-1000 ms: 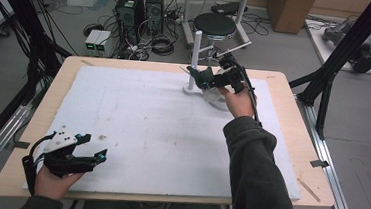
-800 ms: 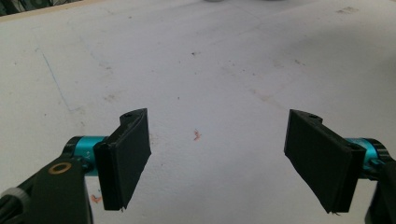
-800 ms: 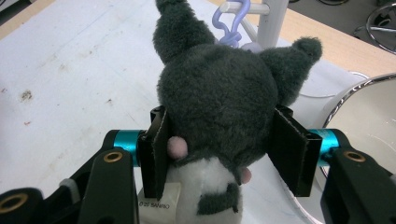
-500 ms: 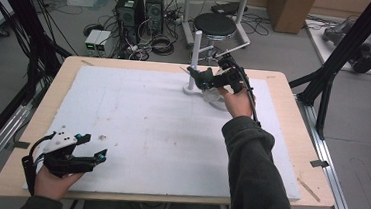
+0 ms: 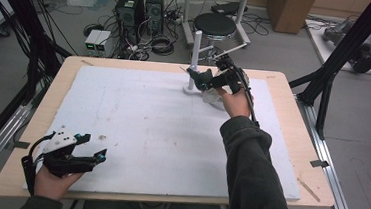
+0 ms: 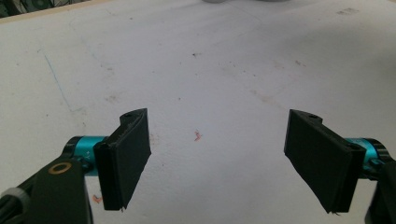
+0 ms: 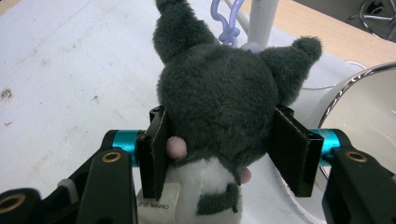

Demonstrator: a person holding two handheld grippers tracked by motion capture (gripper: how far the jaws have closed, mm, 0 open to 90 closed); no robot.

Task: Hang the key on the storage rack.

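A dark grey plush toy (image 7: 219, 98) with two ears, a white belly and a purple chain (image 7: 223, 21) sits between the jaws of my right gripper (image 7: 224, 149), which is shut on it. From above, that right gripper (image 5: 206, 79) holds the plush toy (image 5: 200, 77) at the far middle of the board, right beside a white upright post (image 5: 196, 50) on a round base. My left gripper (image 5: 89, 149) rests near the front left corner, open, with nothing between its pads (image 6: 128, 156) above bare white board (image 6: 210, 79).
A white board (image 5: 142, 121) covers the wooden table (image 5: 284, 92). A shiny metal bowl (image 7: 369, 102) stands just right of the plush, seen from above as a bowl (image 5: 215, 100) under the right hand. Beyond the table are a stool (image 5: 215, 24), computers and cables on the floor.
The right gripper with the plush has shifted slightly beside the post. The left gripper has stayed put.
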